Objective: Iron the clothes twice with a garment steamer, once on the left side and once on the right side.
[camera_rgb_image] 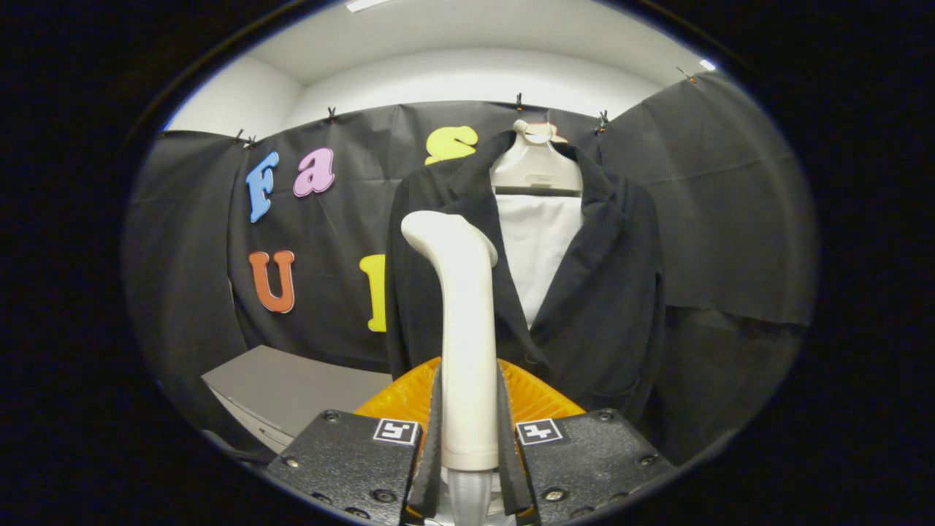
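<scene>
- Gripping the steamer (466, 343) by its handle, the gripper (469, 438) has both fingers pressed against the handle's two sides, jaws clamped on it.
- The steamer stands upright between the fingers, its pale handle rising toward 12 o'clock and its head bending over toward 10 o'clock at the top.
- A clear stub shows at the handle's lower end, down between the fingers at 6 o'clock.
- Beyond the fingers, behind the lower part of the handle, sits an orange ribbed piece (537, 398), spreading out to both sides at 9 and 3 o'clock of the handle; what it is cannot be told.
- The jacket (599, 307) hangs farther off, at about 1 o'clock from the steamer's head, dark, with its front open and its lapels falling to a meeting point low on the chest.
- The steamer's head overlaps the jacket's side at 9 o'clock of the lapels; whether the two touch cannot be told.
- A white shirt front (537, 248) shows between the lapels.
- The jacket is on a pale hanger form (535, 166), whose neck rises at 12 o'clock above the collar.
- A grey box (292, 391) lies low at about 9 o'clock from the fingers, against the cloth wall (730, 204), well apart from the jacket.
- The cloth wall runs behind everything, clipped along its top edge, with a white wall and ceiling above it.
</scene>
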Action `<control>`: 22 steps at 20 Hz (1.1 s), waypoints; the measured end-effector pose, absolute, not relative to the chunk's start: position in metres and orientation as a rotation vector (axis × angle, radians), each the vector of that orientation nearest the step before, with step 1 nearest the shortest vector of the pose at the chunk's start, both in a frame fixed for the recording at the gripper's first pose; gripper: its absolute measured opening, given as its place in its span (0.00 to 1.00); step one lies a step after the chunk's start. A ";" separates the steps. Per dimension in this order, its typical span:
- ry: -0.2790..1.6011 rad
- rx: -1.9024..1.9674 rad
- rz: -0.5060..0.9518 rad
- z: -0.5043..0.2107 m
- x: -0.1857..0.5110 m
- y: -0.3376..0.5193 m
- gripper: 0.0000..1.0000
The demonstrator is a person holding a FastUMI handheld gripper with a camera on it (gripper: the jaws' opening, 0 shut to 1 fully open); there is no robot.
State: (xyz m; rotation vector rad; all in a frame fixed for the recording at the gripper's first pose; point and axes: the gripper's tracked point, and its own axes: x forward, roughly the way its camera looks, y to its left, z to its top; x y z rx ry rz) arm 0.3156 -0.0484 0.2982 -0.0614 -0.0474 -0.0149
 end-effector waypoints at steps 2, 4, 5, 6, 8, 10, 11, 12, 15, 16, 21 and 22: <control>-0.020 -0.058 -0.025 0.282 0.314 -0.052 0.36; 0.004 -0.056 -0.034 0.268 0.312 -0.055 0.36; 0.014 -0.056 -0.041 0.261 0.311 -0.058 0.36; 0.023 -0.056 -0.046 0.256 0.310 -0.061 0.36; 0.040 -0.054 -0.052 0.245 0.307 -0.064 0.36; 0.056 -0.054 -0.059 0.235 0.306 -0.067 0.36; 0.064 -0.055 -0.061 0.231 0.305 -0.068 0.36; 0.072 -0.054 -0.062 0.227 0.305 -0.069 0.36; 0.108 -0.048 -0.060 0.209 0.303 -0.072 0.36; 0.125 -0.042 -0.059 0.201 0.303 -0.073 0.36; 0.186 -0.024 -0.065 0.170 0.306 -0.084 0.36; 0.200 -0.021 -0.065 0.164 0.306 -0.086 0.36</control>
